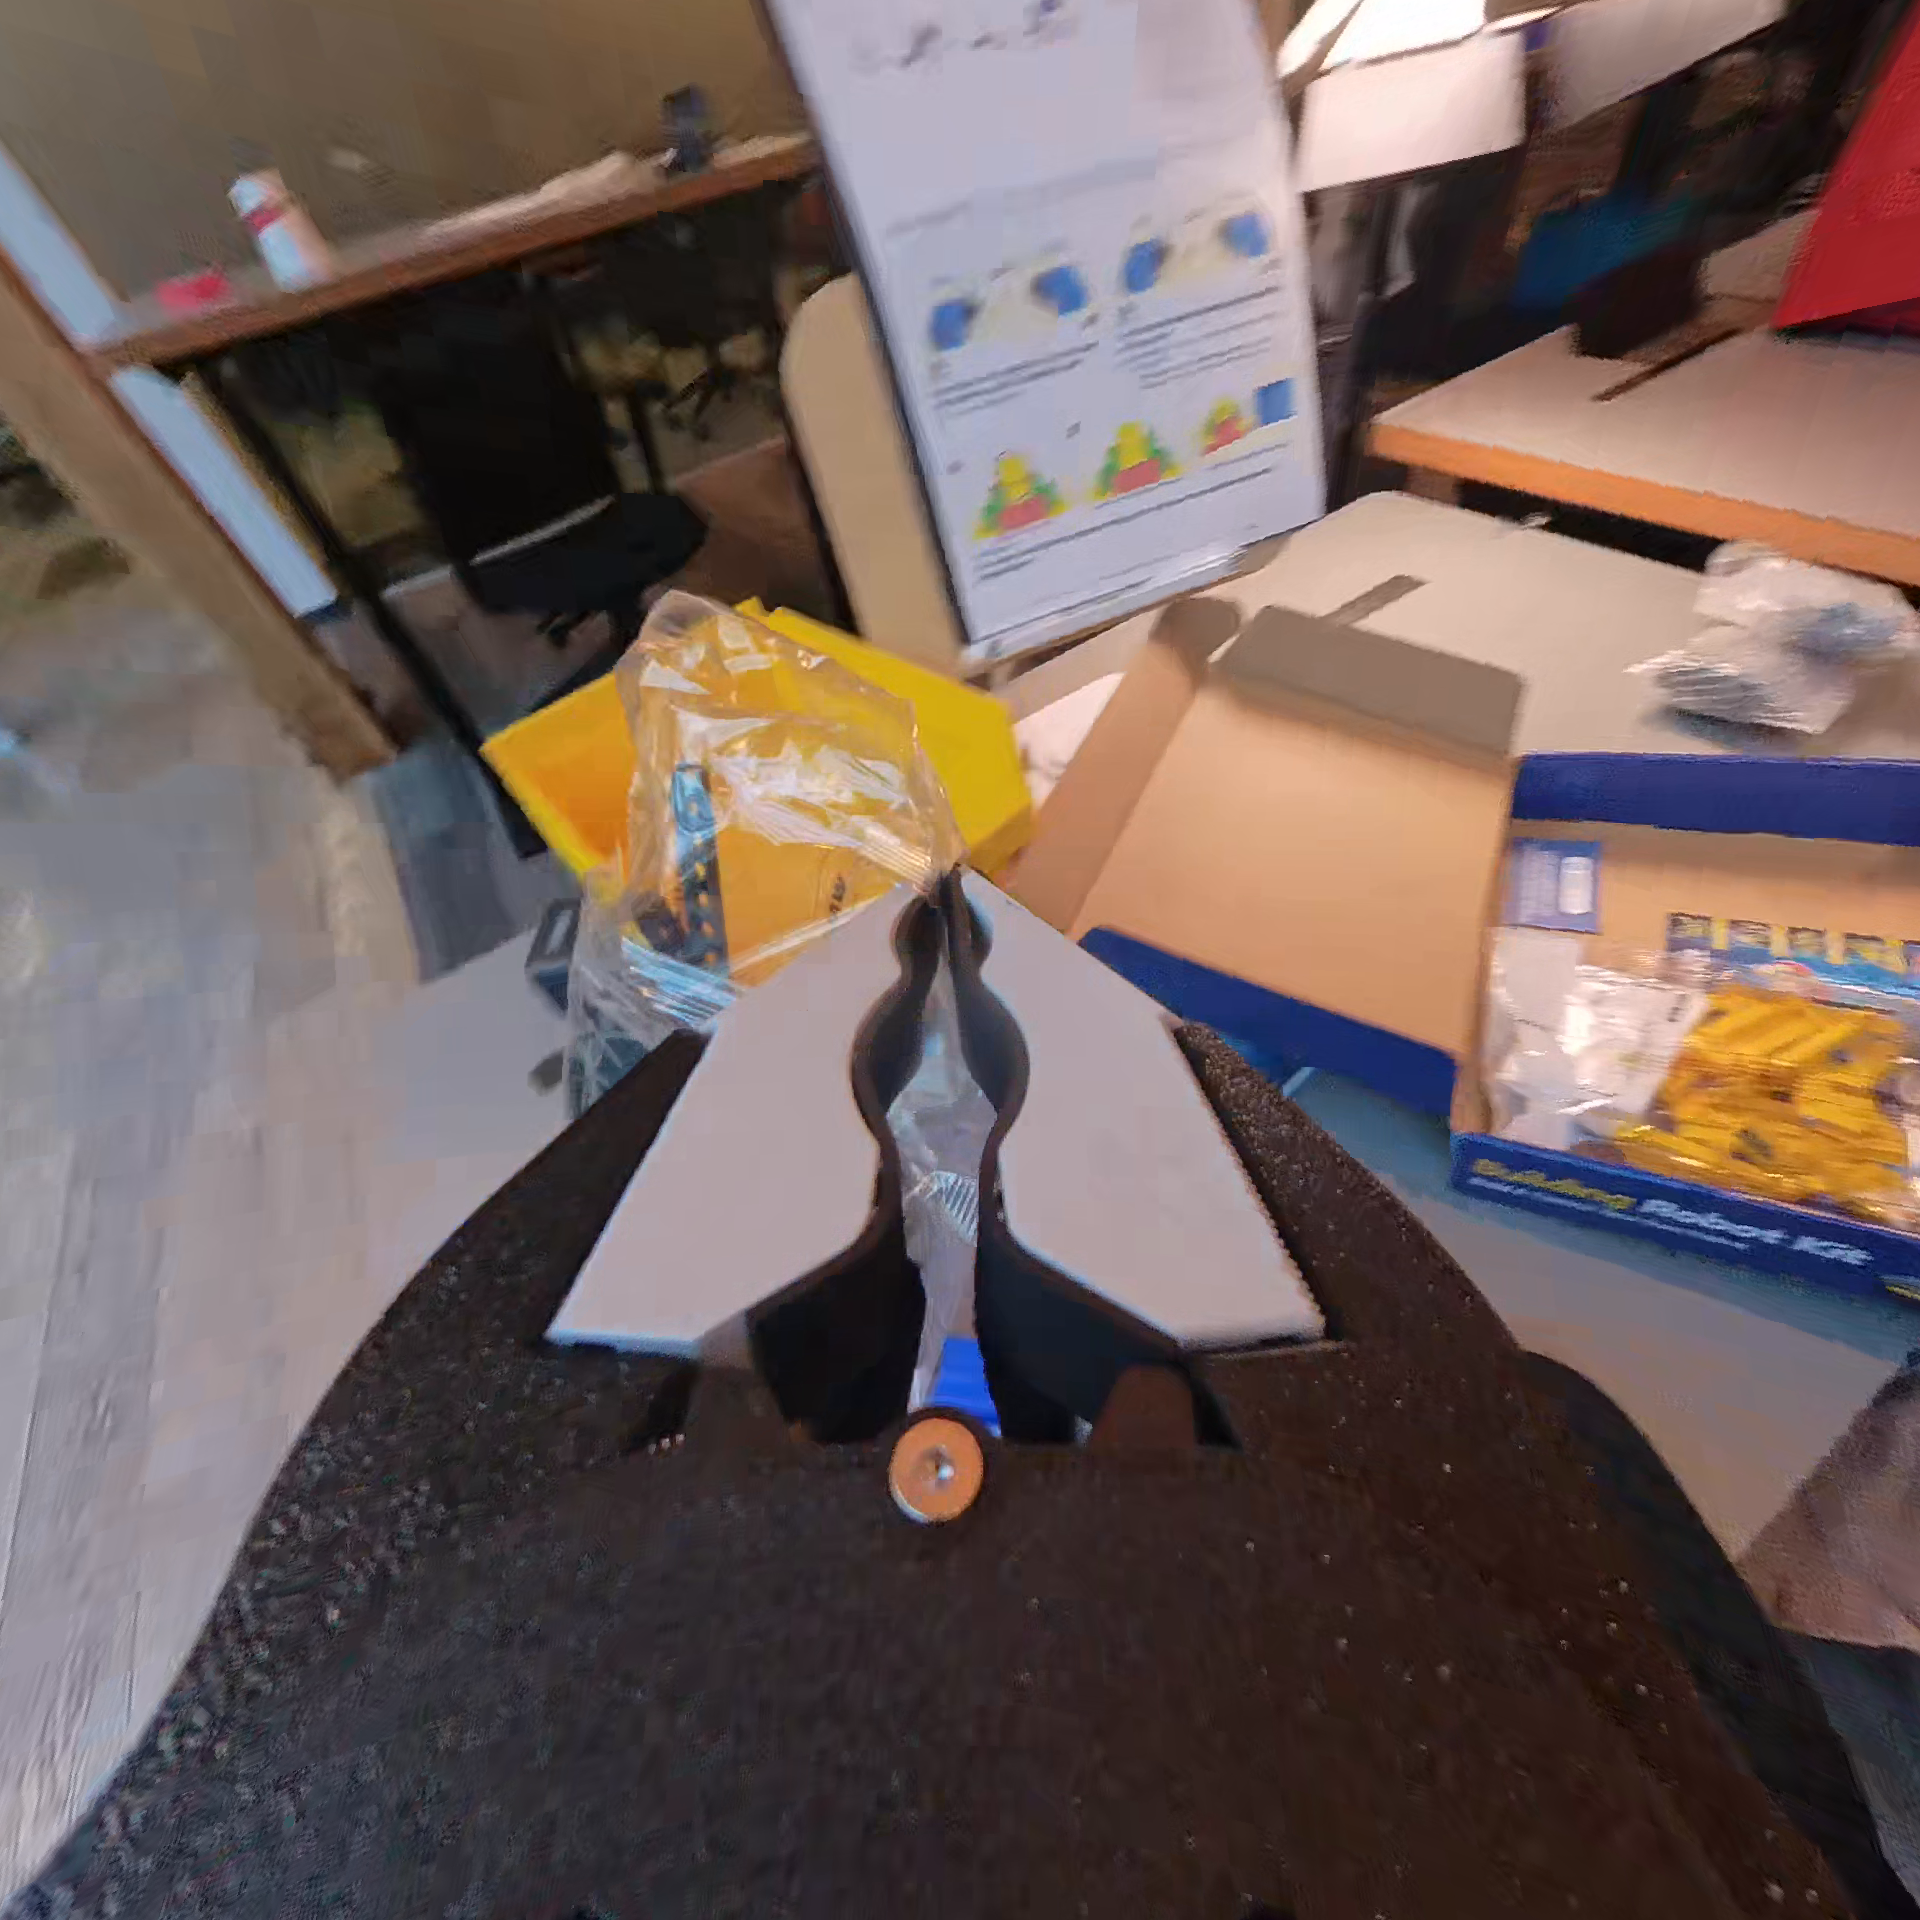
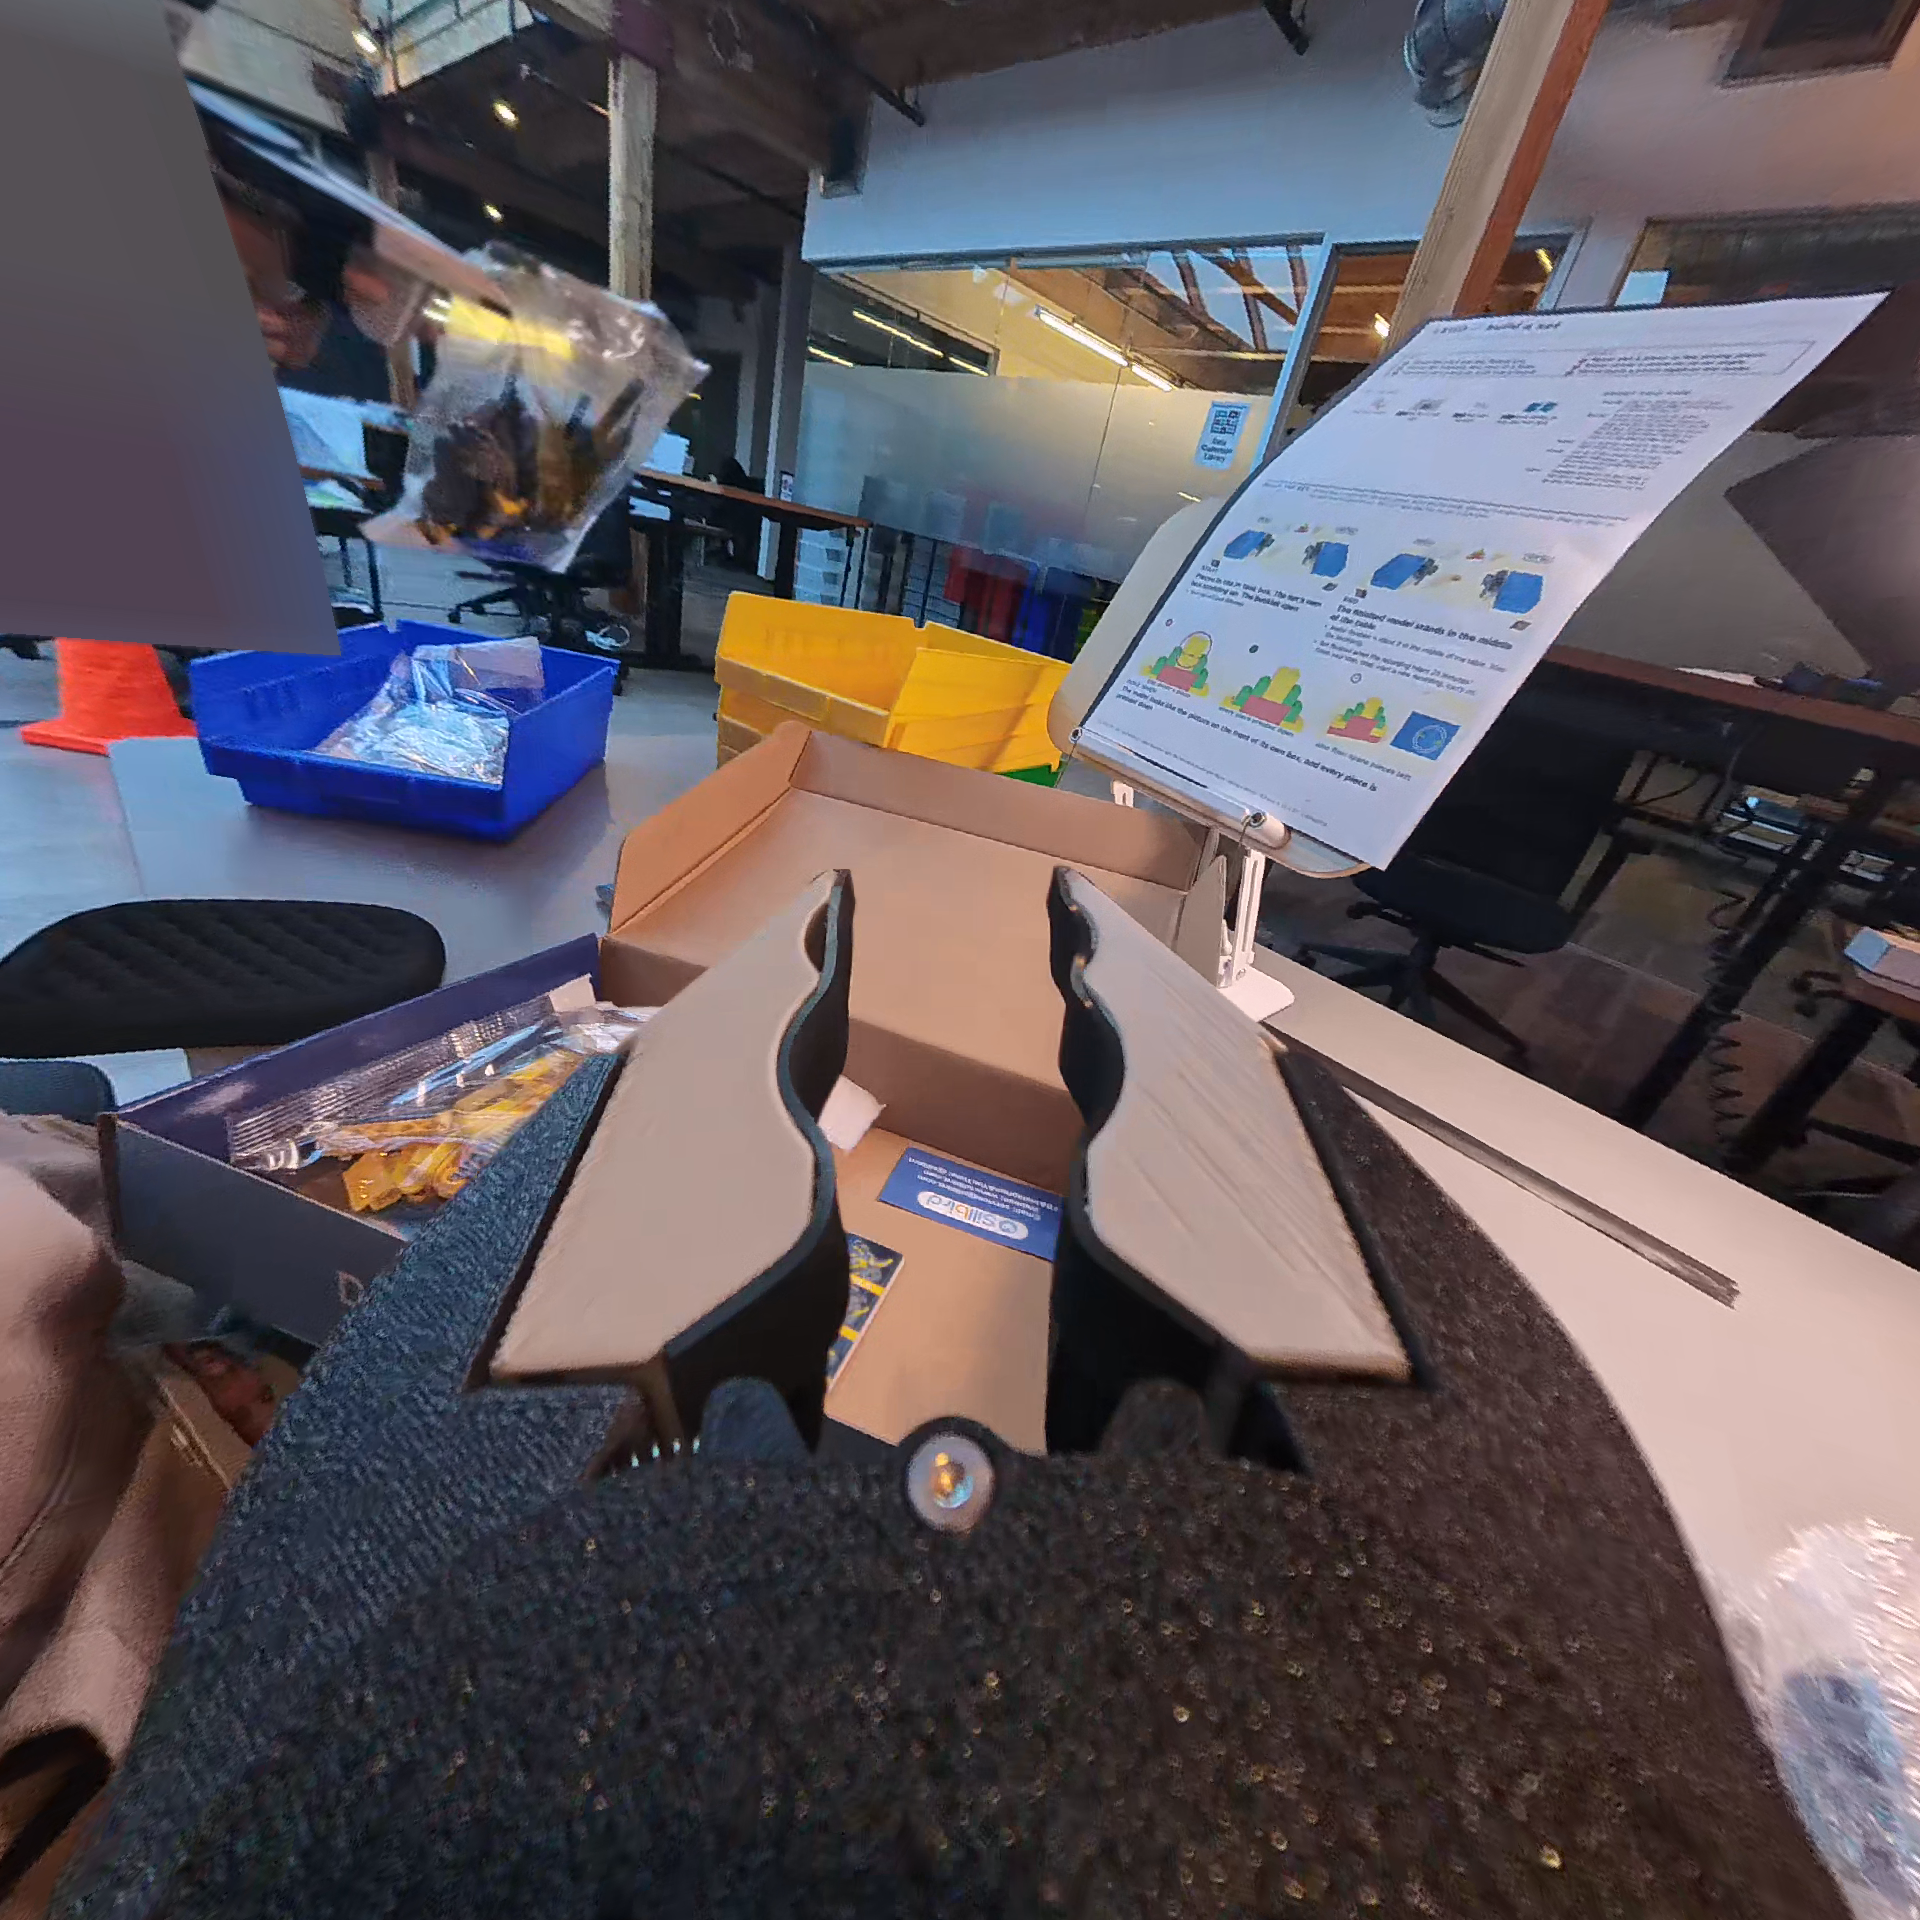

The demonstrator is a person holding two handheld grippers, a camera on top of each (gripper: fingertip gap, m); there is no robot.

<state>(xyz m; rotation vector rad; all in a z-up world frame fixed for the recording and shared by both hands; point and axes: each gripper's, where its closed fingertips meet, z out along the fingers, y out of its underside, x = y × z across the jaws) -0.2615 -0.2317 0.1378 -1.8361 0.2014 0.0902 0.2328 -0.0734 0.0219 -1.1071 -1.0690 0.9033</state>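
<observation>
Left gripper (image 1: 948, 883): pressed together on the crumpled neck of a clear plastic bag (image 1: 769, 790), film caught along the whole gap between the fingers. Bag ballooned out just beyond the tips and to their left, held up off the grey table (image 1: 457, 1081), small dark and yellow parts inside. Directly behind the bag, a yellow bin (image 1: 561, 779). Right of the tips, an open cardboard box lid (image 1: 1288, 831) joined to a blue box (image 1: 1662, 1205) packed with more bagged yellow pieces. Farther off, above the tips, an instruction sheet (image 1: 1081, 343) propped upright on a stand. At far right, another clear bag (image 1: 1787, 644) lying on the table.

Right gripper (image 2: 951, 914): spread wide, nothing between the fingers, poised over the open cardboard box (image 2: 935, 831). Far up and left of the tips, the same held bag (image 2: 540, 416) hanging in the air. Below that, a blue bin (image 2: 312, 769) with empty clear wrappers inside. Near the left finger, the blue box (image 2: 208, 1216) with its yellow parts. Beyond the tips, stacked yellow bins (image 2: 883, 675). Up and right, the instruction sheet (image 2: 1455, 582) on its stand.
</observation>
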